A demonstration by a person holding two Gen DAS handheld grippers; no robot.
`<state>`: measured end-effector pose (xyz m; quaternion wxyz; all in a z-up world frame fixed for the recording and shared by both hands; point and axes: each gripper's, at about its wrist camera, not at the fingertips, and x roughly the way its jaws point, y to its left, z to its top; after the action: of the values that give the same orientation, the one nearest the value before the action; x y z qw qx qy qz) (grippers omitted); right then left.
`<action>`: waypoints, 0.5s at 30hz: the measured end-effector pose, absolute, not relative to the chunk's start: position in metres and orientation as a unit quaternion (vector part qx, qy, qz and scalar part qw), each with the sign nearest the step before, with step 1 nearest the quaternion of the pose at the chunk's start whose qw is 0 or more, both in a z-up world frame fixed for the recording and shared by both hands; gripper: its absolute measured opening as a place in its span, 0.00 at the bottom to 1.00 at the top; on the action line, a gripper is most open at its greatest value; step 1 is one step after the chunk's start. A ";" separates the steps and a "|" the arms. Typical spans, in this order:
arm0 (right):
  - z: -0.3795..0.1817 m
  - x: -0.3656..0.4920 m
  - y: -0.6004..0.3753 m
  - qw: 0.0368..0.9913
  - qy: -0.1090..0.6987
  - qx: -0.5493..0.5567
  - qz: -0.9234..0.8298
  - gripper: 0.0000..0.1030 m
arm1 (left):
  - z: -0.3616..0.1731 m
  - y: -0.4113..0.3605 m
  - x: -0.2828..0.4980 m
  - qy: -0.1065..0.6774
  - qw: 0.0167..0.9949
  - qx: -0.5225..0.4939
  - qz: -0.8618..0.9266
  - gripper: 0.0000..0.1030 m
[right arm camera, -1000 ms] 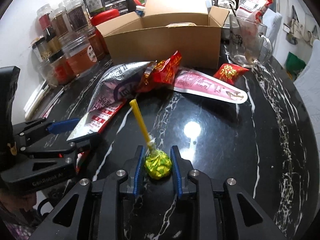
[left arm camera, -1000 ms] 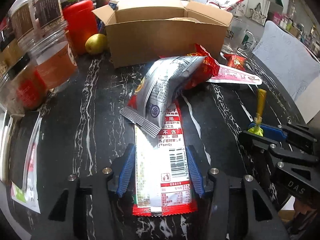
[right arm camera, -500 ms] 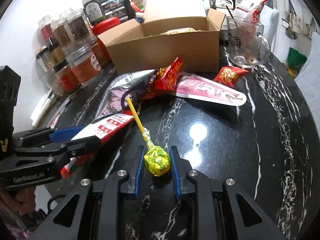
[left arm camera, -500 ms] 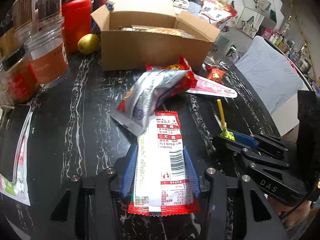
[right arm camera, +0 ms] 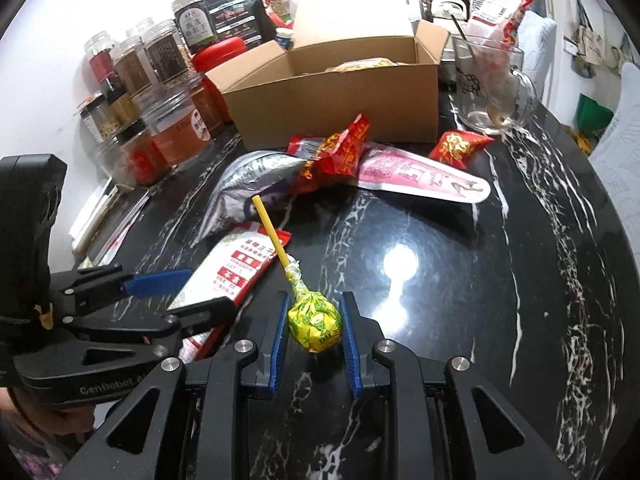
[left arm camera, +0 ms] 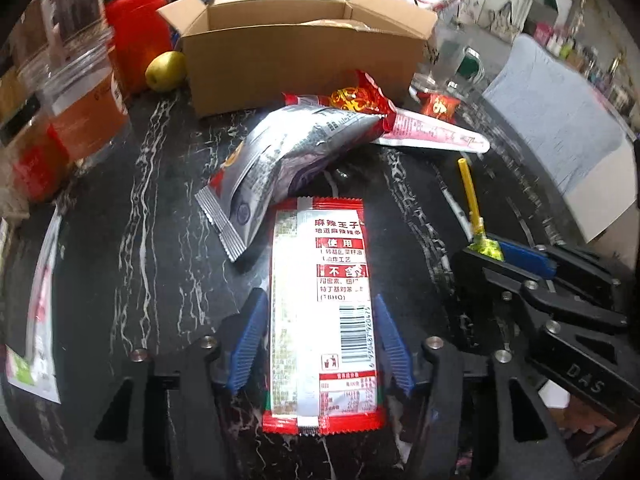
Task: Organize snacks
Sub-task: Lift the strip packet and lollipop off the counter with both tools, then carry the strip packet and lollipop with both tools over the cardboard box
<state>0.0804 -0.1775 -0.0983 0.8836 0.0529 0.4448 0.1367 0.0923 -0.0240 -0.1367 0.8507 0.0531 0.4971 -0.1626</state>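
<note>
While its jaws are opening, the left gripper (left arm camera: 318, 344) straddles a red-and-white snack packet (left arm camera: 320, 312) lying flat on the black marbled tabletop (left arm camera: 132, 240), with a sliver of space showing between each blue pad and the packet's long edges, so the pads are not pressing on it. Just beside it, the right gripper (right arm camera: 314, 330) is pinched tight on the yellow-green wrapped head of a lollipop (right arm camera: 316, 322), whose yellow stick slants up and away over the packet's far end. Beyond the packet, a silver snack bag (left arm camera: 288, 160) rests tilted, its near corner beside the packet's top edge and its far end touching a crumpled red wrapper (left arm camera: 360, 100). 1 pink pointed pouch (right arm camera: 424, 178) lies flat behind them, and a small red sachet (right arm camera: 460, 148) sits near a glass mug (right arm camera: 496, 84). Toward the tabletop's far edge stands an open cardboard box (right arm camera: 336, 112) with something pale inside. Jars (right arm camera: 176, 136) crowd the far left edge, with a yellow-green fruit (left arm camera: 166, 72) near the box's left corner.
</note>
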 end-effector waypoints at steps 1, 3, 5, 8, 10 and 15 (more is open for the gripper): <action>-0.099 0.081 -0.179 0.883 0.446 0.054 0.135 0.24 | -0.137 -0.028 0.093 0.497 0.851 0.064 -0.159 0.61; -0.100 0.081 -0.180 0.883 0.448 0.057 0.133 0.24 | -0.138 -0.035 0.092 0.489 0.854 0.081 -0.159 0.65; -0.101 0.081 -0.182 0.883 0.448 0.058 0.130 0.24 | -0.139 -0.036 0.091 0.474 0.861 0.074 -0.169 0.62; -0.102 0.082 -0.185 0.883 0.448 0.061 0.126 0.24 | -0.137 -0.034 0.094 0.468 0.866 0.068 -0.162 0.45; -0.102 0.083 -0.186 0.882 0.449 0.065 0.124 0.24 | -0.136 -0.033 0.097 0.466 0.867 0.067 -0.162 0.44; -0.100 0.084 -0.187 0.883 0.447 0.068 0.126 0.24 | -0.132 -0.031 0.094 0.468 0.862 0.049 -0.189 0.44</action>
<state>0.0841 -0.1874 -0.0996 0.8828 0.0685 0.4472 0.1263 0.0938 -0.0306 -0.1316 0.8620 0.0487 0.4677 -0.1892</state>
